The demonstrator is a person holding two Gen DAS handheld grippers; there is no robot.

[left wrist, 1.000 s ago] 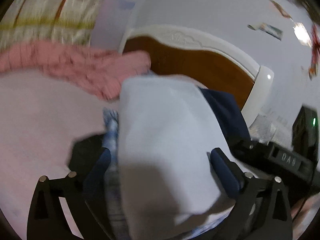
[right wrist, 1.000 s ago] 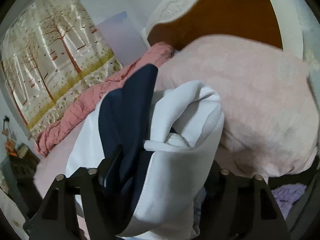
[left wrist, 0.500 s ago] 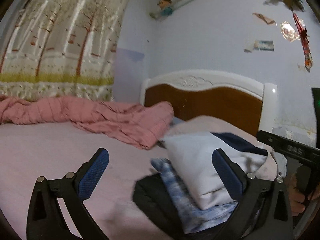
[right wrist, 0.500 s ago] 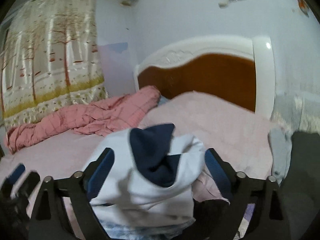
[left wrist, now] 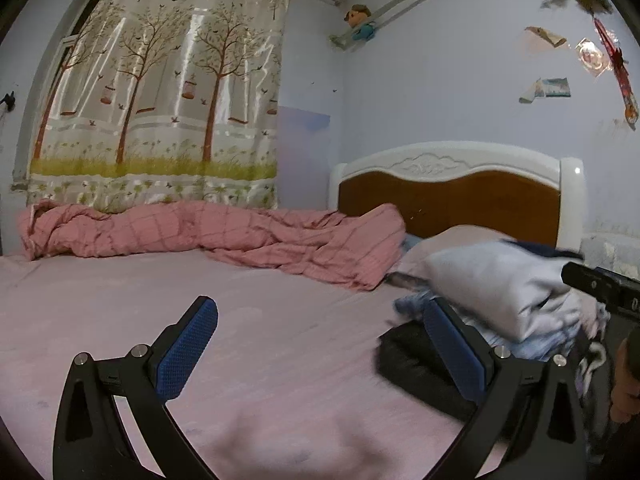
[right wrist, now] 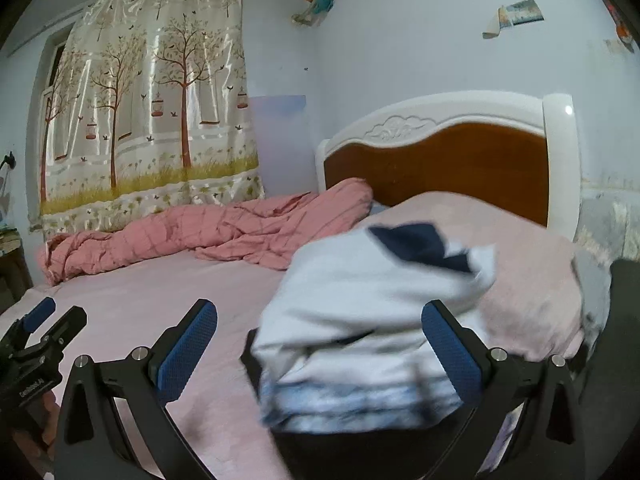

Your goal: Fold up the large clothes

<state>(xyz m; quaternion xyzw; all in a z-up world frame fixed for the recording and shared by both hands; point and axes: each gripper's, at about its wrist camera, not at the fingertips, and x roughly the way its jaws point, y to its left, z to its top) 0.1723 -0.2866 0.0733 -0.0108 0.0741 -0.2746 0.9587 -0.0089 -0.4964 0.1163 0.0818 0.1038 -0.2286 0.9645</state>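
Right wrist view showed our folded white garment [right wrist: 360,304] resting atop the stack [right wrist: 352,400] beside the pillow [right wrist: 528,280]. Our right gripper [right wrist: 320,350] was opening, our left gripper [left wrist: 320,350] spread, both empty; this fold looked finished.

The pink sheet [left wrist: 168,320] lay flat and bare across the middle of the bed, so a gripper could pass there with lots of room. Along the far side the crumpled pink quilt [left wrist: 224,236] made a long bump under the tree curtain [left wrist: 160,100]. To the right stood a pile of folded clothes [right wrist: 372,320], white on top, dark at the bottom, blocking that side. Behind it sat a pink pillow [right wrist: 532,280] and the headboard [right wrist: 440,168], closing off the back.
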